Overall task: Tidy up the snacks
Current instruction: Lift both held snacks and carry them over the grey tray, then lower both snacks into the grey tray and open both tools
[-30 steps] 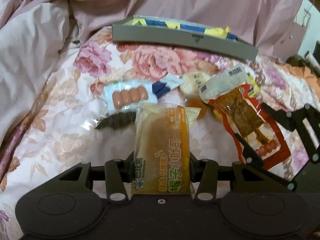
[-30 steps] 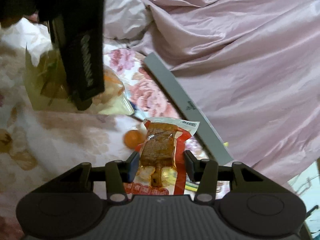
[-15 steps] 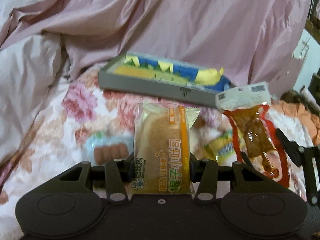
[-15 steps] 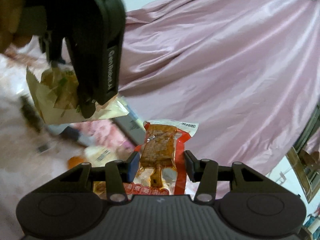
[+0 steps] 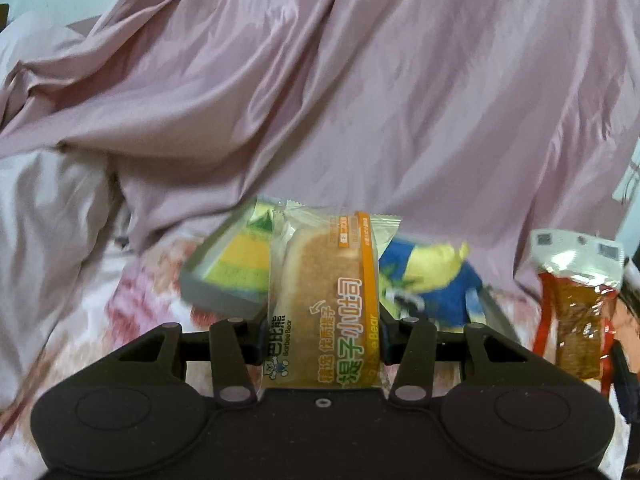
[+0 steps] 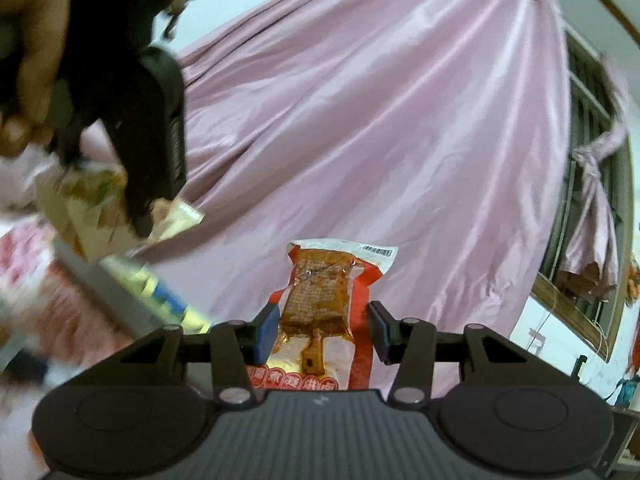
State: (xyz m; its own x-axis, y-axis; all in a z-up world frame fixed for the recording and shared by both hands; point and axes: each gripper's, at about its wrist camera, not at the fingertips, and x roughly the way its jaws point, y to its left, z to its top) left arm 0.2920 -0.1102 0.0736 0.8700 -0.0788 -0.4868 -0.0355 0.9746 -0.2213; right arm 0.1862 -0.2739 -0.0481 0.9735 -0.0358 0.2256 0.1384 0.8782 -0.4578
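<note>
A pink satin curtain (image 5: 360, 92) fills the background of both views, falling in broad folds down to a bed covered by a floral sheet (image 5: 136, 304); a pale pink quilt (image 5: 44, 232) lies bunched at the left of the left wrist view. At the far right of the right wrist view a barred window (image 6: 592, 184) stands in a wooden frame, with part of the curtain gathered against it. On the sheet at the foot of the curtain lies a grey tray (image 5: 216, 292), blurred by motion, holding yellow, green and blue snack packets (image 5: 436, 276). The left gripper (image 5: 323, 340) is clamped on a bread packet (image 5: 326, 304), a clear wrapper with an orange stripe and printed characters around a brown loaf slice; the packet stands upright between the fingers, raised off the sheet and just in front of the tray. The right gripper (image 6: 322, 330) carries a red-edged meat snack packet (image 6: 320, 292) with a white barcoded top; it stands upright between the blue-padded fingers (image 6: 266, 330), and a narrow gap shows at the right pad, so whether the jaws press it cannot be told. The same packet appears at the right edge of the left wrist view, beside the tray. A hand (image 6: 28, 80) grips the left gripper's handle at the upper left of the right wrist view.
</note>
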